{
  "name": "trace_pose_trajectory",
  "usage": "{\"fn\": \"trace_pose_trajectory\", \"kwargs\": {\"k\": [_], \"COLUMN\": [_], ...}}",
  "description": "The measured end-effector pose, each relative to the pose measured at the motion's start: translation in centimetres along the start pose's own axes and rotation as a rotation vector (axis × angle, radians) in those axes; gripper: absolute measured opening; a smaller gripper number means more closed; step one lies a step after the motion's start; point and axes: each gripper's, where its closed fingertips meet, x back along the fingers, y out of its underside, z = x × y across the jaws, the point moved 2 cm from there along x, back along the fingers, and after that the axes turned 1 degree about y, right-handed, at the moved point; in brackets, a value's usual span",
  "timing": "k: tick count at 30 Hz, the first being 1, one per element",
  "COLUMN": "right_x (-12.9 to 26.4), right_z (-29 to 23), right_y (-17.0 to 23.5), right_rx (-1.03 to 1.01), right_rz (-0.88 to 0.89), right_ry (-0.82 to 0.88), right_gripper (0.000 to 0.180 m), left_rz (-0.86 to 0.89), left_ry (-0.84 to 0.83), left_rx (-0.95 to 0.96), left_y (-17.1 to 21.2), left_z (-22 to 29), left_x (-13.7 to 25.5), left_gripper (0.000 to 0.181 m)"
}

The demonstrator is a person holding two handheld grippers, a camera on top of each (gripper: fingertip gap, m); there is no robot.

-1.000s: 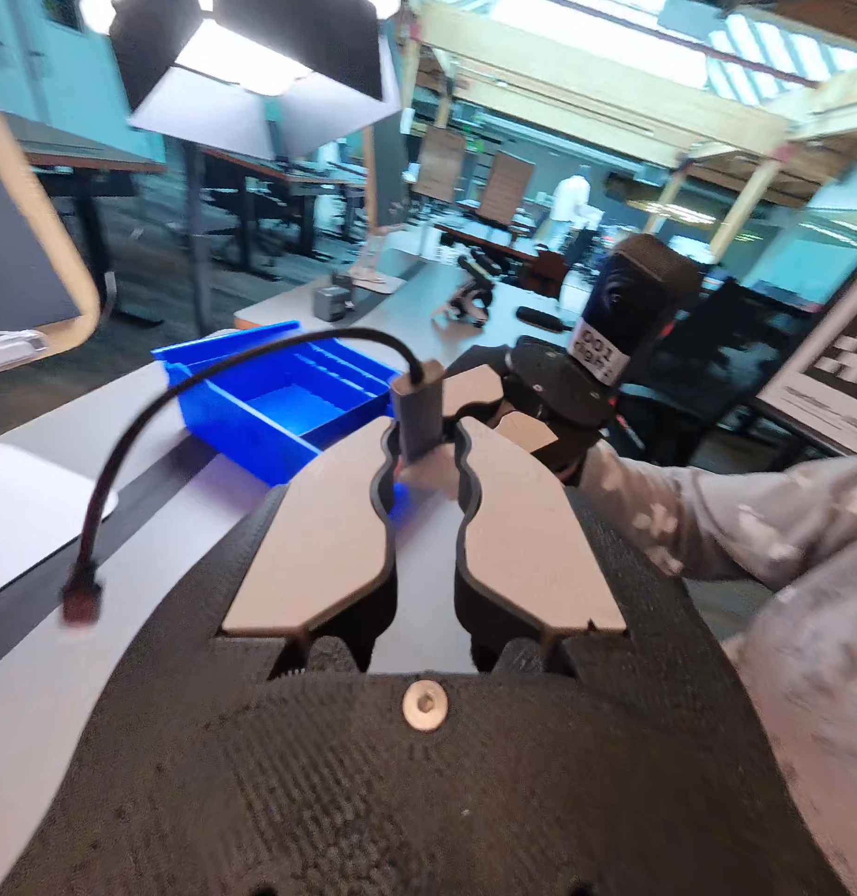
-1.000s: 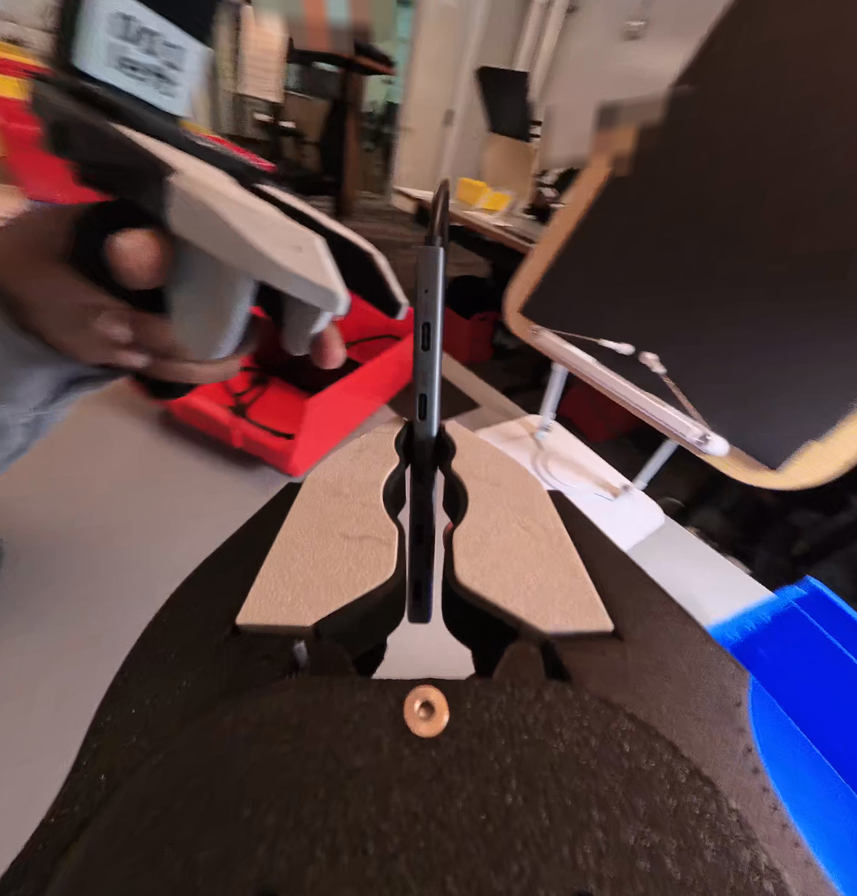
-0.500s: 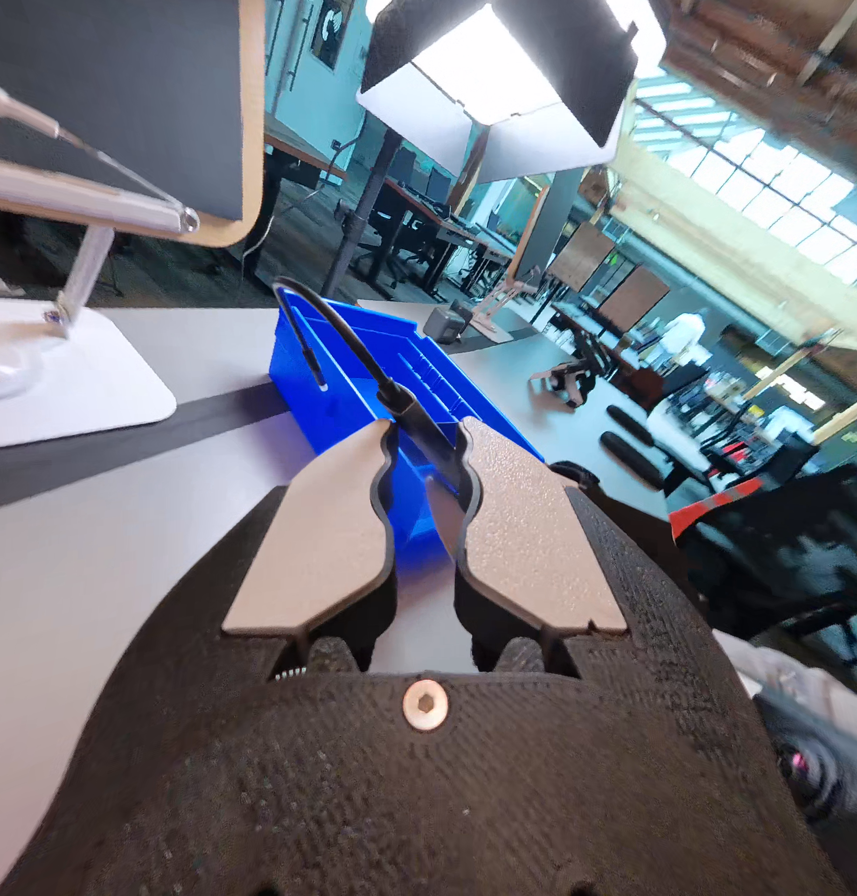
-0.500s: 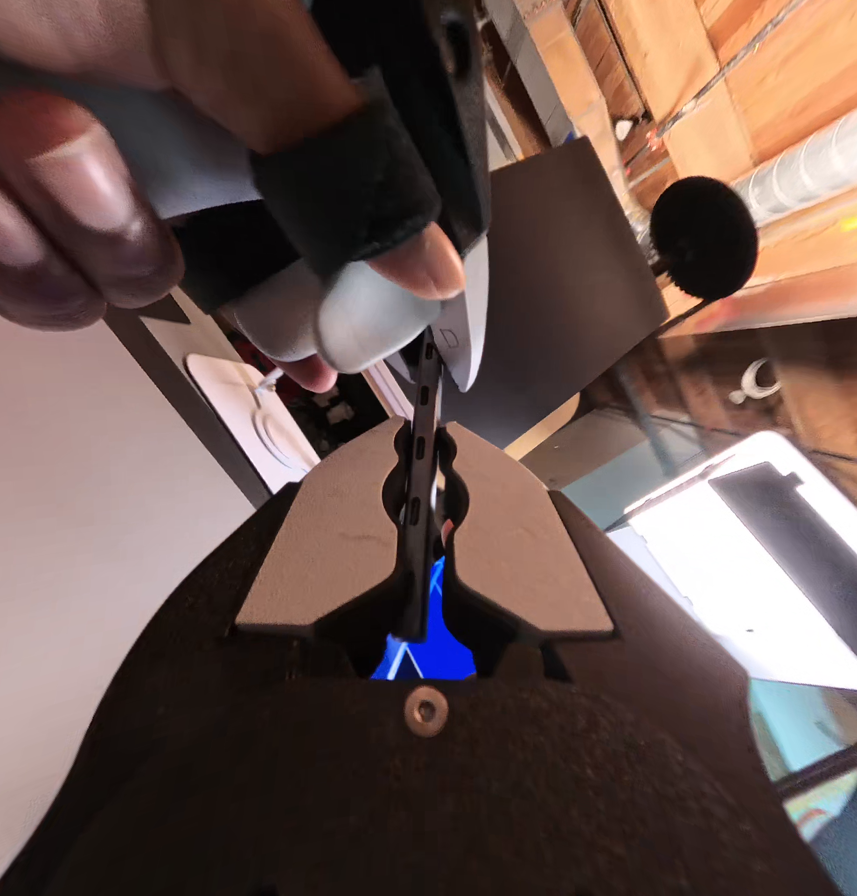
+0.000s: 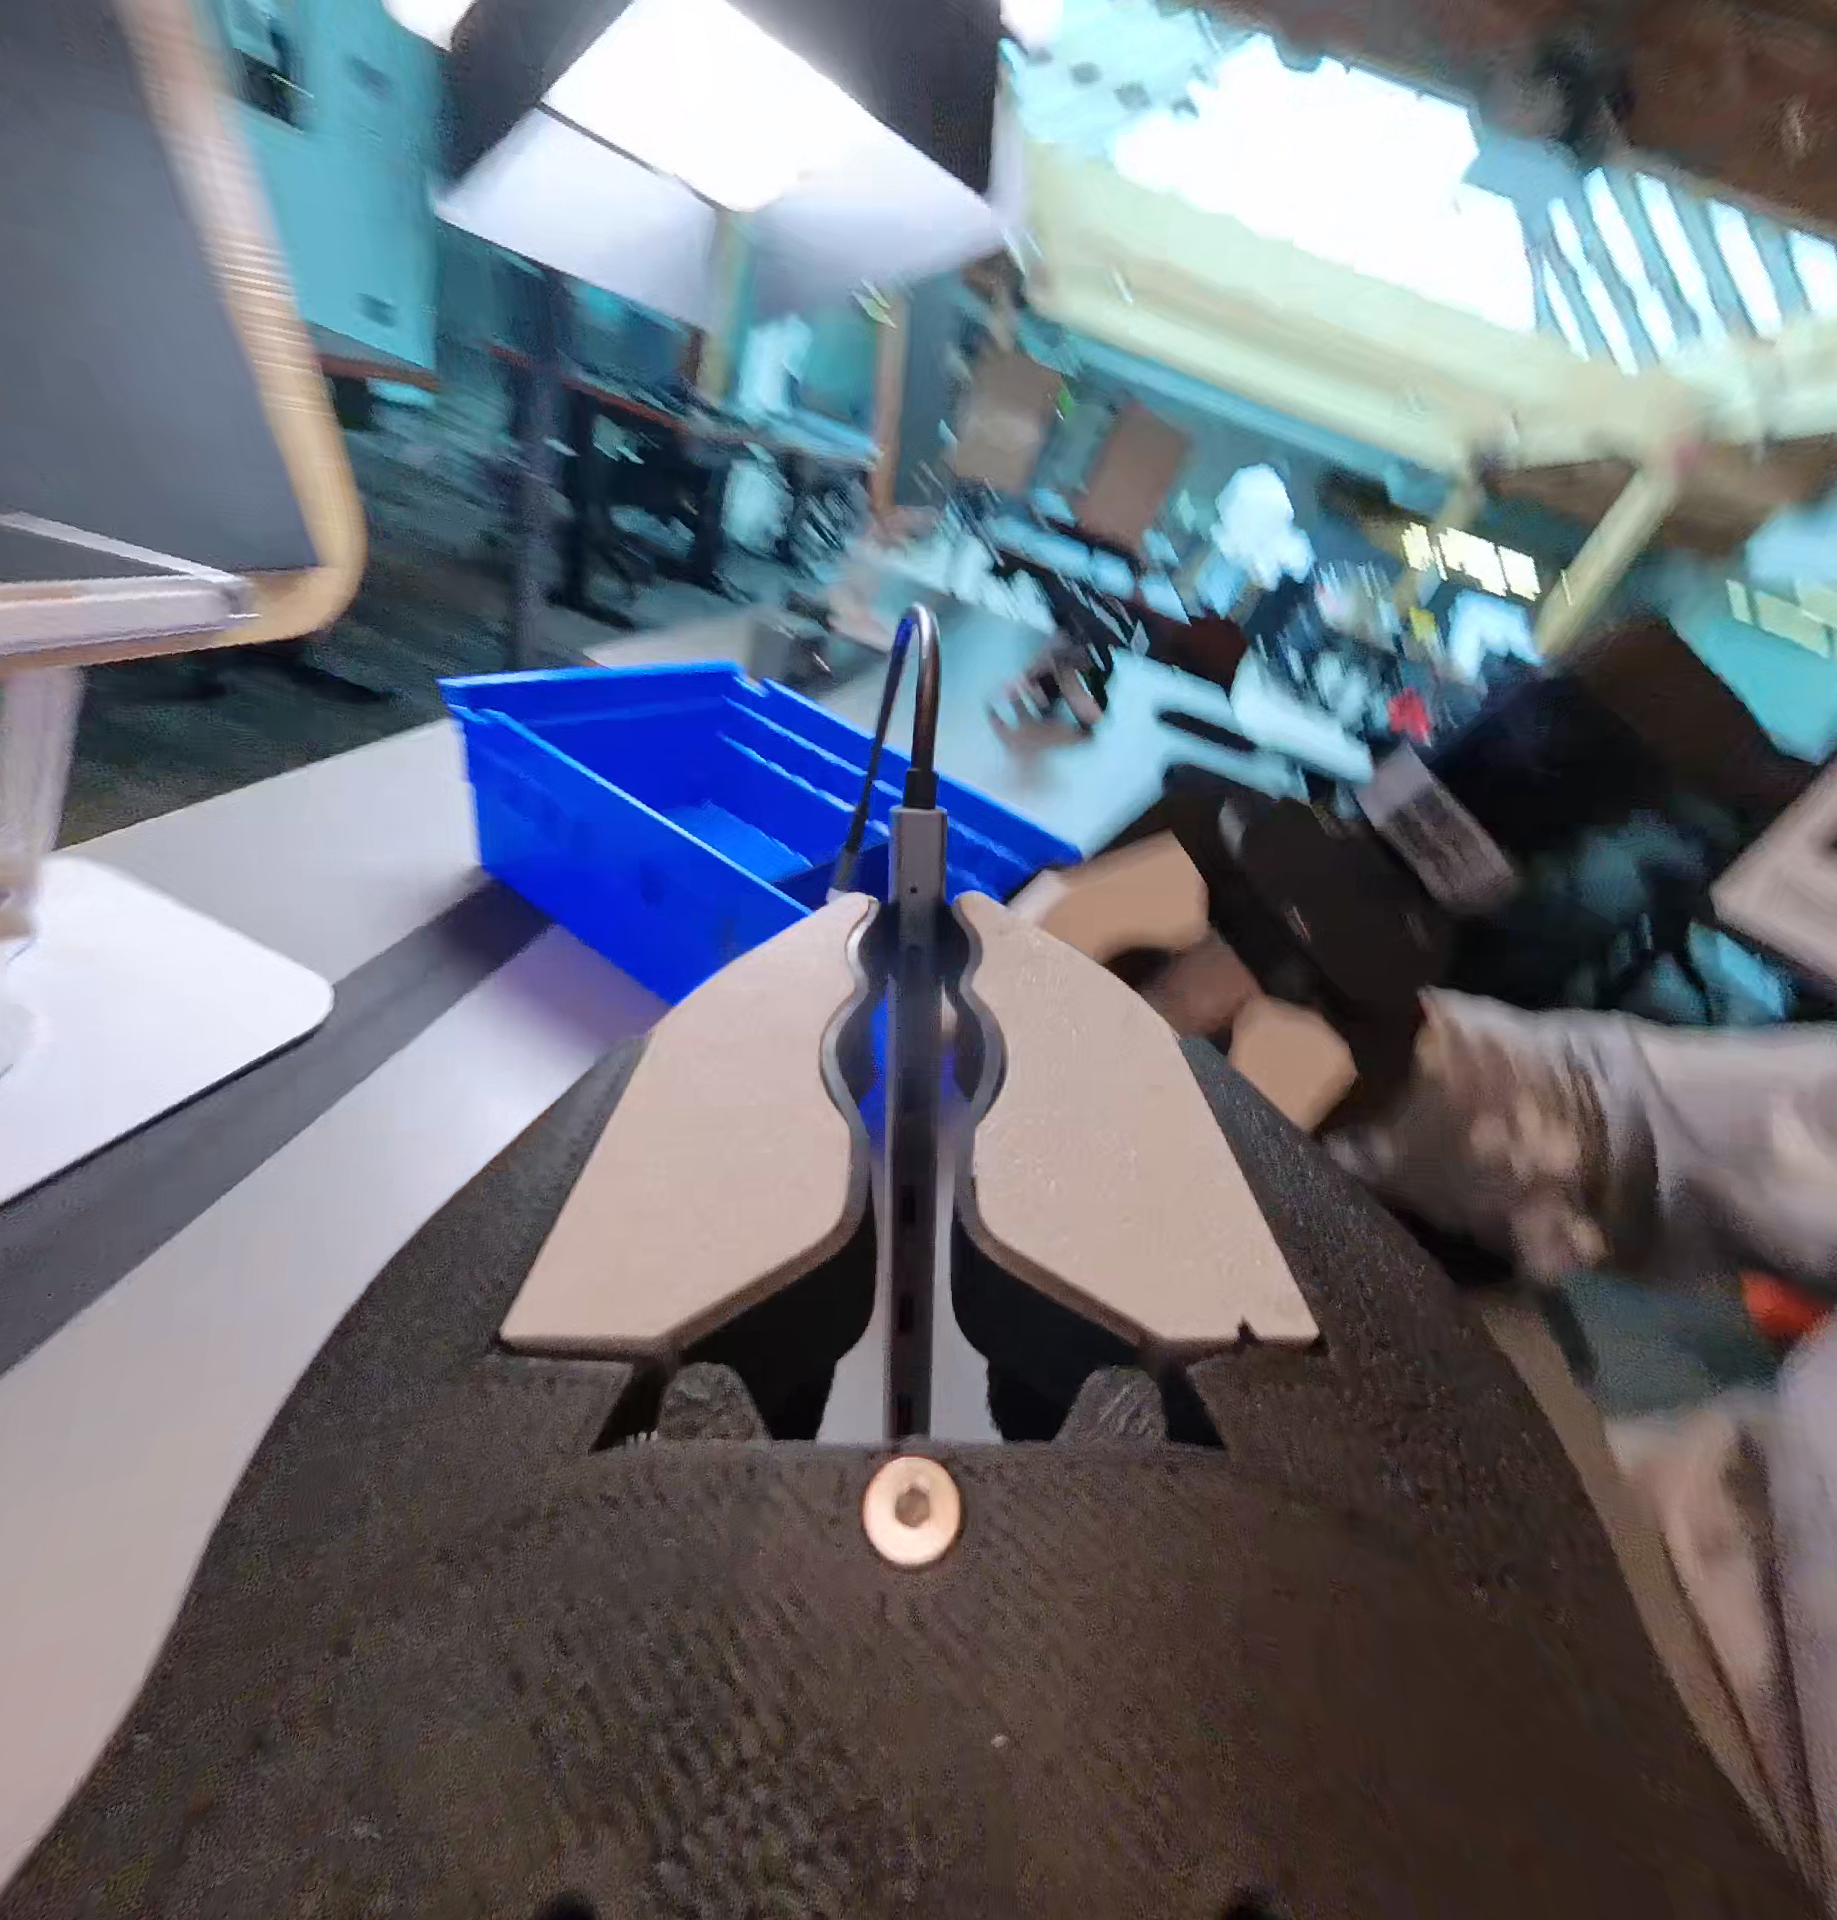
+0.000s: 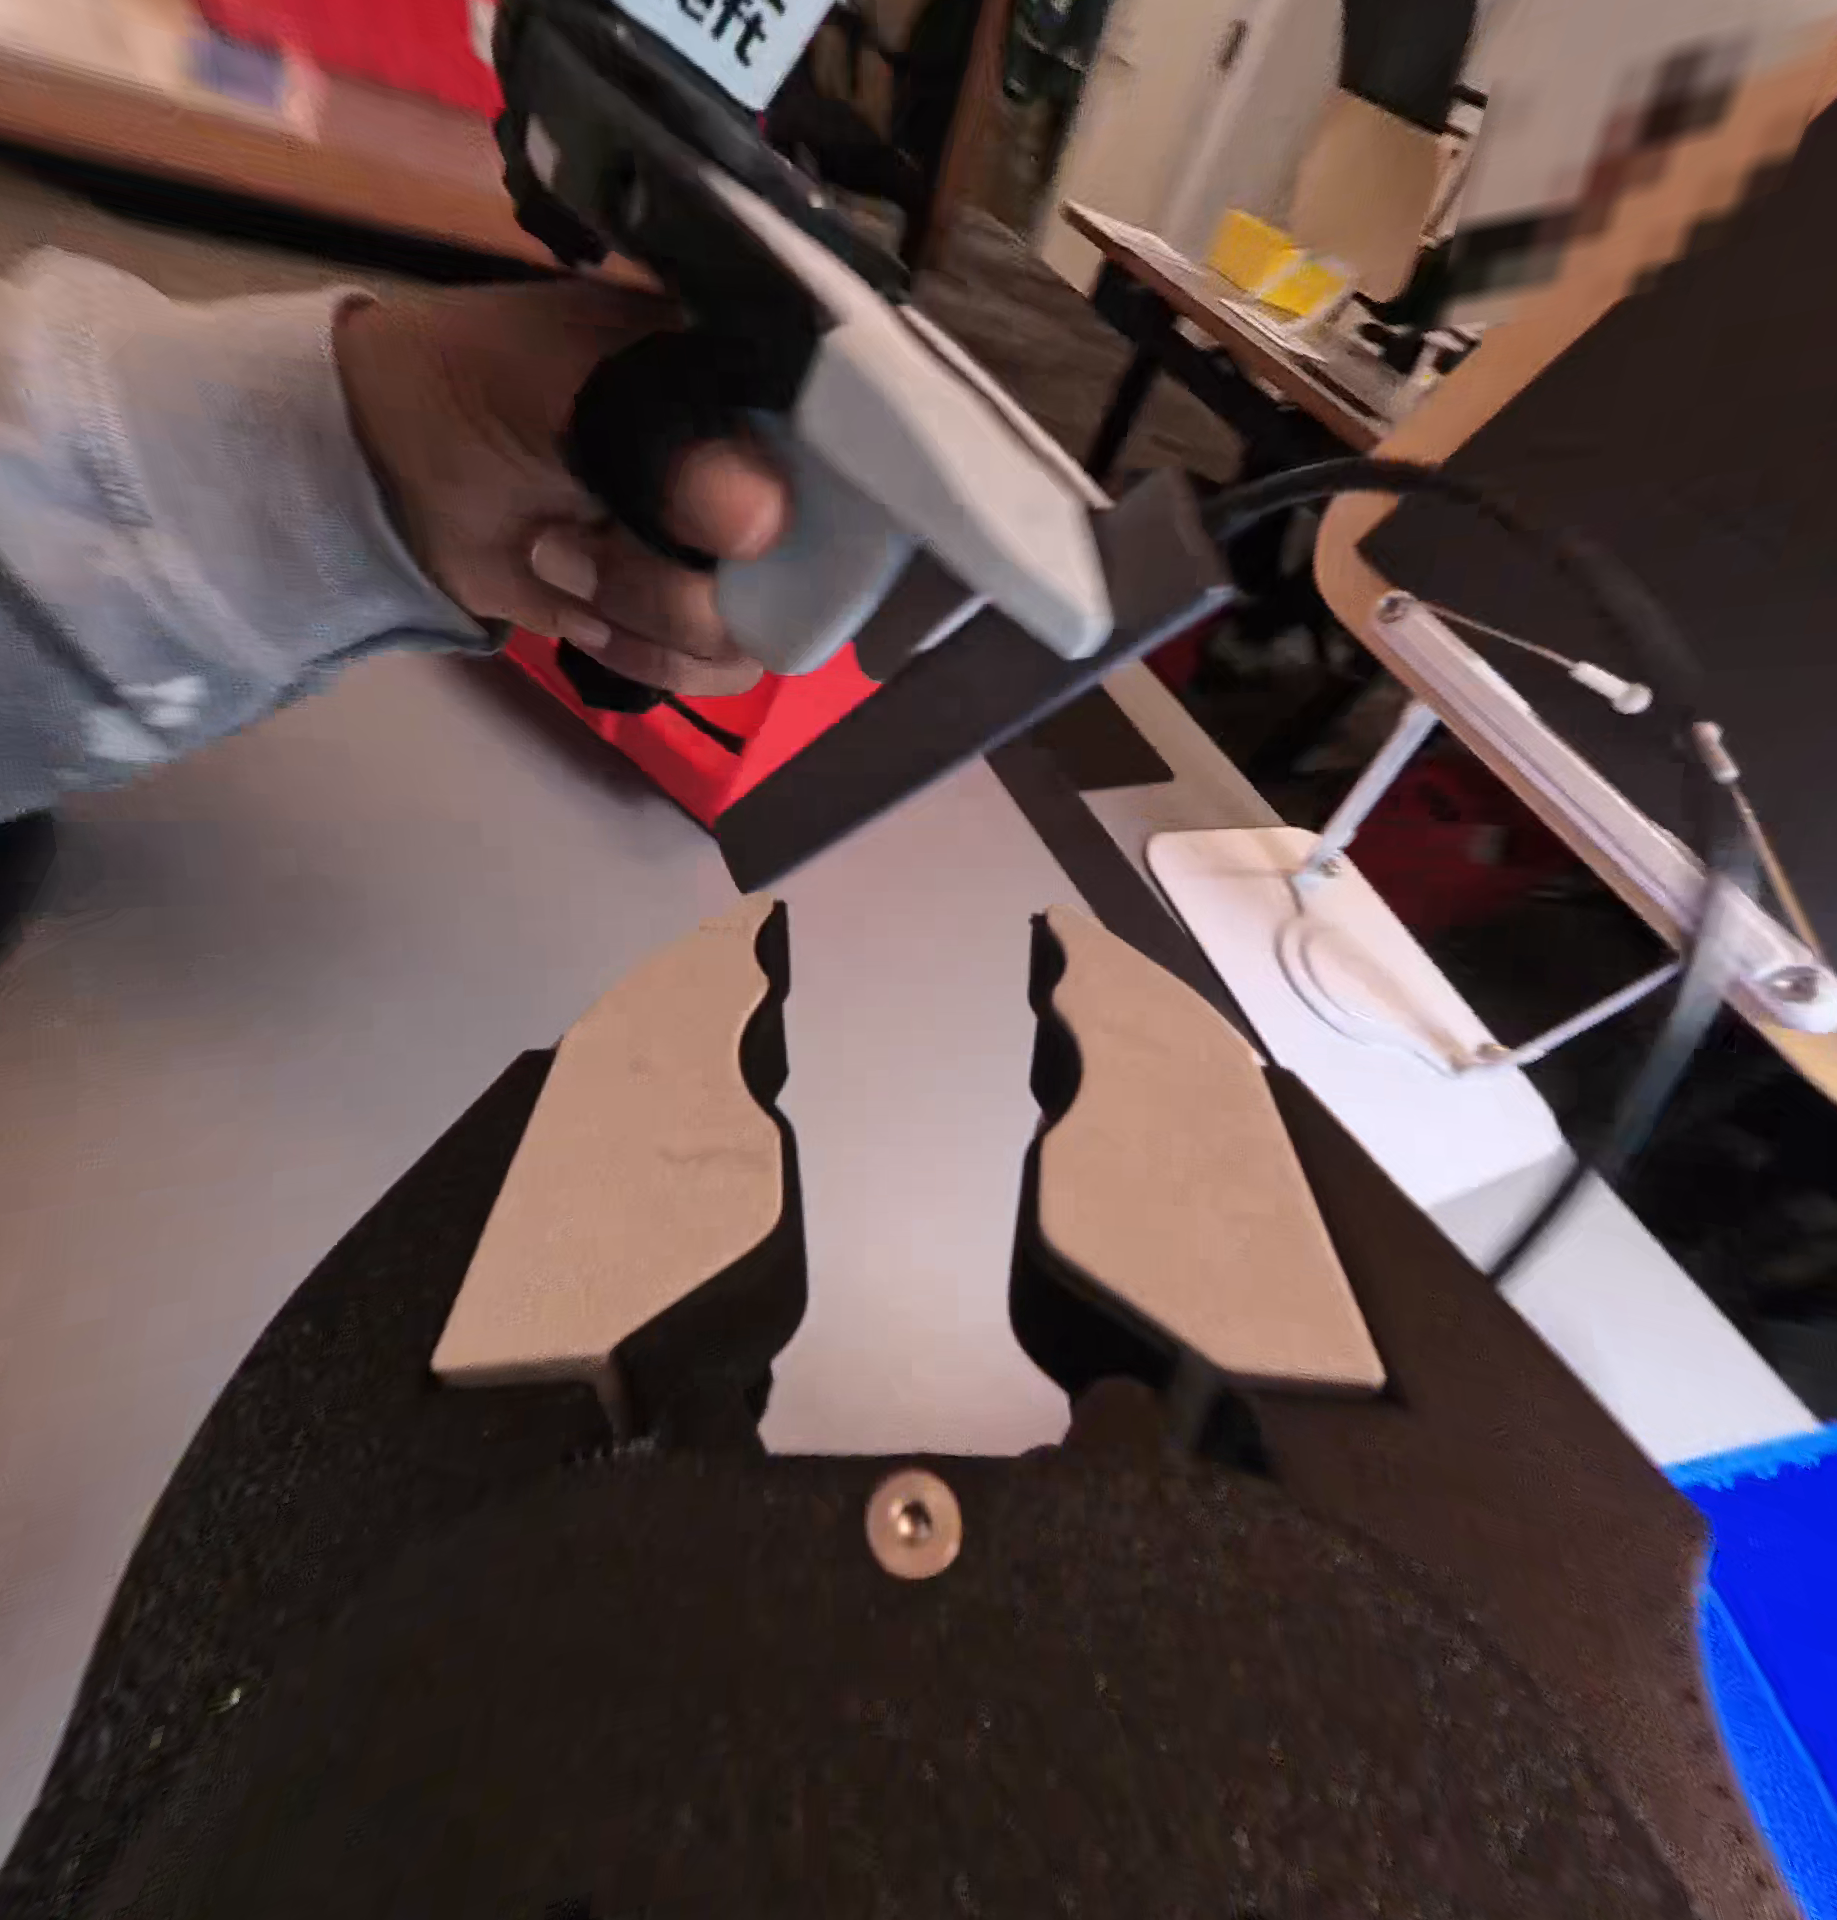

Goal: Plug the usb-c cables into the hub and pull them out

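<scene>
My left gripper (image 5: pixel 914 914) is shut on a thin grey usb-c hub (image 5: pixel 914 862), seen edge-on and upright between the fingers. The hub's black cable (image 5: pixel 929 665) loops up from its top and hangs down behind. In the right wrist view the left gripper (image 6: pixel 1080 582) holds the hub (image 6: pixel 924 727) as a dark flat slab tilted above the table, and the cable (image 6: pixel 1714 914) arcs off to the right. My right gripper (image 6: pixel 909 914) is open and empty, just below the hub's near end. It also shows in the left wrist view (image 5: pixel 1194 977), at the right.
A blue bin (image 5: pixel 623 810) stands on the grey table (image 5: pixel 270 831) behind the hub and also shows in the right wrist view (image 6: pixel 1807 1558). A red bin (image 6: pixel 706 727) lies behind the left hand. A dark board (image 6: pixel 1672 364) on a white-based stand (image 6: pixel 1309 935) is close by. The tips of one gripper are about 6 cm away from the tips of the other.
My right gripper was shut on the hub; it has opened and drawn back. The hub is now held only by my left gripper, which has turned it upright.
</scene>
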Motion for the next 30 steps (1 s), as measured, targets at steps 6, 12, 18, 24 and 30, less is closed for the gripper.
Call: {"fn": "trace_pose_trajectory", "kwargs": {"k": [6, 12, 18, 24, 30], "right_x": [2.1, 2.5, 2.7, 2.9, 5.0], "right_z": [-0.7, -1.3, -1.7, -1.8, -0.6], "right_y": [-0.2, -1.6, -1.8, -2.2, -3.2], "right_rx": [-0.072, -0.115, -0.153, -0.140, -0.171], "right_rz": [0.096, 0.202, 0.252, 0.303, 0.384], "right_ry": [-0.201, -0.239, -0.282, -0.274, -0.311], "right_gripper": [0.036, 0.024, 0.013, 0.011, 0.010], "left_rz": [-0.235, -0.222, -0.202, -0.172, -0.188], "left_ry": [0.074, 0.096, 0.100, 0.130, 0.182], "left_rx": [-0.343, -0.384, -0.356, -0.337, -0.318], "left_y": [1.3, 1.3, 1.3, 1.0, 0.4], "left_z": [5.2, 7.0, 7.2, 7.6, 8.6], "left_x": [-1.3, -2.7, -3.0, -2.9, -1.6], "left_gripper": [0.010, 0.010, 0.010, 0.010, 0.044]}}
